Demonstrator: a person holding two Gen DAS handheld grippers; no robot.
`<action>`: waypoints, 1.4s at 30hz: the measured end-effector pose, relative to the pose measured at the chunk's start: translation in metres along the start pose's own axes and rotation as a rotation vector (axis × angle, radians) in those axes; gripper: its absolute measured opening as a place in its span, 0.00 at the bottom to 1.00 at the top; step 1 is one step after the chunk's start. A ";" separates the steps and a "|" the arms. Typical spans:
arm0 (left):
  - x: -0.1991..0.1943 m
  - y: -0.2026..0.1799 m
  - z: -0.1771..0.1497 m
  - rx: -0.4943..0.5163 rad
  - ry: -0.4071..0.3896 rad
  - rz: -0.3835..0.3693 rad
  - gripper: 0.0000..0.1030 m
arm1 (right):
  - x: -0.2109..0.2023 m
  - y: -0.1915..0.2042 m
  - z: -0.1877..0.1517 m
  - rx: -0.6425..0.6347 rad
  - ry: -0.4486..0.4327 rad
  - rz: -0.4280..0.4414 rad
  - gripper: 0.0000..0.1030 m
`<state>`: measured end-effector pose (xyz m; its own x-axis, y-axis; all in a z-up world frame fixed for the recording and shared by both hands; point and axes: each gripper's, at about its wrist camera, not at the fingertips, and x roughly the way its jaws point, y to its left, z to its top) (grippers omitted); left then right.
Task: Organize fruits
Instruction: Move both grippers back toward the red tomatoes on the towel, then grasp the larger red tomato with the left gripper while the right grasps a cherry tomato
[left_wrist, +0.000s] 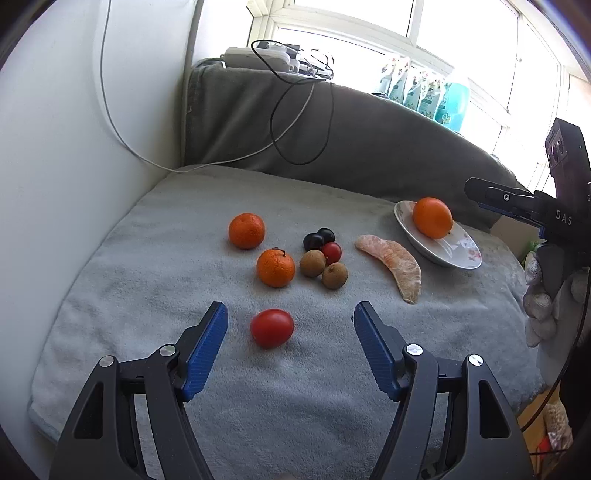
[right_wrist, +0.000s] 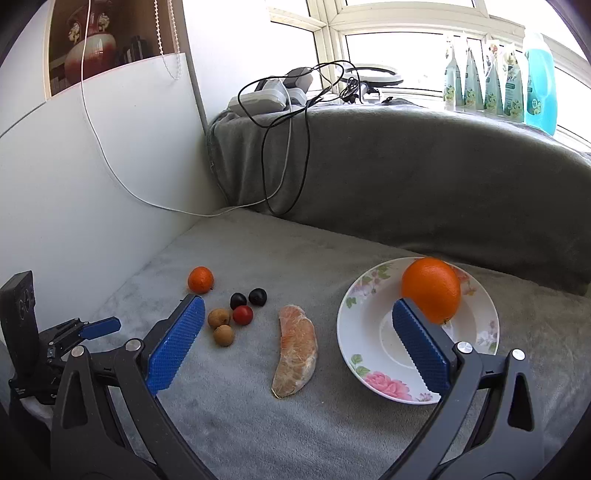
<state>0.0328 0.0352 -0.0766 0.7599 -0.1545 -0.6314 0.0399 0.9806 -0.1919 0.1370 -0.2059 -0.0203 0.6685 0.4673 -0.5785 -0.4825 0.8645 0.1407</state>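
Tomato (left_wrist: 272, 328) sits between the spread blue pads of the left tool (left_wrist: 290, 314), nearer the left pad and untouched by either; the tool is empty. To take it well, I judge the tool should shift a little left to centre the fruit, sink until the ribbed pads flank its widest part, then close gently, since smooth taut skin bruises and slips. The right tool (right_wrist: 297, 308) is spread as wide as it goes, holding nothing, above the peeled citrus segment (right_wrist: 296, 349), which is pale, membranous and curved. To its right a glossy floral plate (right_wrist: 373, 384) already carries one dimpled orange (right_wrist: 431, 290). Farther left lie two rough brown longans (right_wrist: 221, 326), a small red fruit (right_wrist: 242, 315), two dark plums (right_wrist: 248, 298) and a mandarin (right_wrist: 200, 279), all on plush grey blanket (right_wrist: 258, 424) that would stop them rolling.
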 end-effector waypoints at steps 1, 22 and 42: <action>0.001 0.002 -0.001 -0.007 0.003 -0.003 0.69 | 0.005 0.004 0.000 -0.005 0.011 0.009 1.00; 0.034 0.019 -0.008 -0.076 0.105 -0.043 0.49 | 0.128 0.041 -0.009 0.077 0.357 0.191 0.46; 0.050 0.025 -0.012 -0.089 0.139 -0.051 0.38 | 0.157 0.042 -0.016 0.087 0.414 0.197 0.38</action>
<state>0.0640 0.0505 -0.1217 0.6608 -0.2255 -0.7159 0.0143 0.9574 -0.2884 0.2132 -0.0991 -0.1181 0.2781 0.5264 -0.8035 -0.5163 0.7873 0.3370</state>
